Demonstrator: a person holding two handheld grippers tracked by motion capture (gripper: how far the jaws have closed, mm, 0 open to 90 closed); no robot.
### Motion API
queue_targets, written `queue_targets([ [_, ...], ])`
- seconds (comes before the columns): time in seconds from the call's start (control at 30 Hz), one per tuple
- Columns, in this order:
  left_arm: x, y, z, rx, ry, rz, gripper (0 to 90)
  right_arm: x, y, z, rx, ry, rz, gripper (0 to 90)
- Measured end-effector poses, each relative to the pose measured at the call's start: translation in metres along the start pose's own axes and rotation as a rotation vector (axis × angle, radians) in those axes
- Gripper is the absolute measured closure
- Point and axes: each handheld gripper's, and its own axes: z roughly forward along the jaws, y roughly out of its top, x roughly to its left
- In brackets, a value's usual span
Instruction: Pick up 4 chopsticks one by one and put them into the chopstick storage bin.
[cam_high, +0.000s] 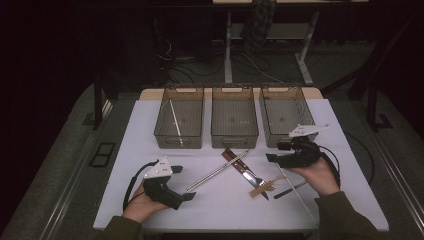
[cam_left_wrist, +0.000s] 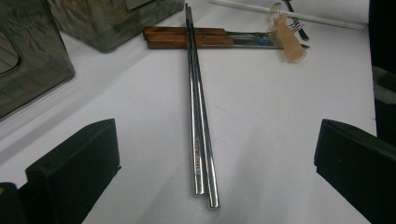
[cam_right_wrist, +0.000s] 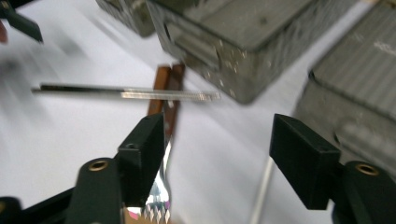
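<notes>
A pair of metal chopsticks (cam_high: 217, 171) (cam_left_wrist: 198, 116) (cam_right_wrist: 126, 92) lies slantwise on the white table (cam_high: 150, 150), across a wooden-handled knife and fork (cam_high: 235, 159) (cam_left_wrist: 187, 37) (cam_right_wrist: 166, 88). My left gripper (cam_high: 184, 182) (cam_left_wrist: 215, 140) rests low at the chopsticks' near ends, open, its jaws wide on either side and clear of them. My right gripper (cam_high: 275, 151) (cam_right_wrist: 219, 140) hovers open over the fork's blade end, in front of the bins, with nothing held. The right gripper view is blurred.
Three smoky plastic bins (cam_high: 180, 122) (cam_high: 234, 120) (cam_high: 285, 115) stand in a row at the back; the left one holds a white stick (cam_high: 175, 120). A beige piece (cam_high: 260, 190) (cam_left_wrist: 289, 39), a long white stick (cam_high: 302, 202) (cam_left_wrist: 289, 14) and a black stick (cam_high: 290, 190) lie at the right front.
</notes>
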Motion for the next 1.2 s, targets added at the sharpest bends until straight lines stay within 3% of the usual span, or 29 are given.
queue_targets([
  [0.2, 0.000, 0.000, 0.000, 0.007, 0.000, 0.003, 0.0, -0.003, -0.022, -0.011, 0.039, -0.034, 0.003, 46.1],
  [0.47, -0.001, 0.000, 0.000, 0.008, -0.003, 0.008, 0.0, 0.000, -0.044, -0.012, 0.122, -0.039, -0.009, 56.1],
  [0.63, -0.002, 0.000, 0.000, 0.008, -0.002, 0.009, 0.0, 0.000, -0.059, -0.017, 0.155, -0.037, 0.011, 63.7],
  [0.93, -0.002, 0.000, 0.001, 0.017, 0.000, 0.012, 0.0, 0.000, -0.085, -0.029, 0.202, -0.050, 0.037, 70.4],
  [1.2, -0.002, 0.000, 0.001, 0.016, 0.001, 0.012, 0.0, 0.001, -0.093, -0.029, 0.219, -0.042, 0.052, 73.3],
])
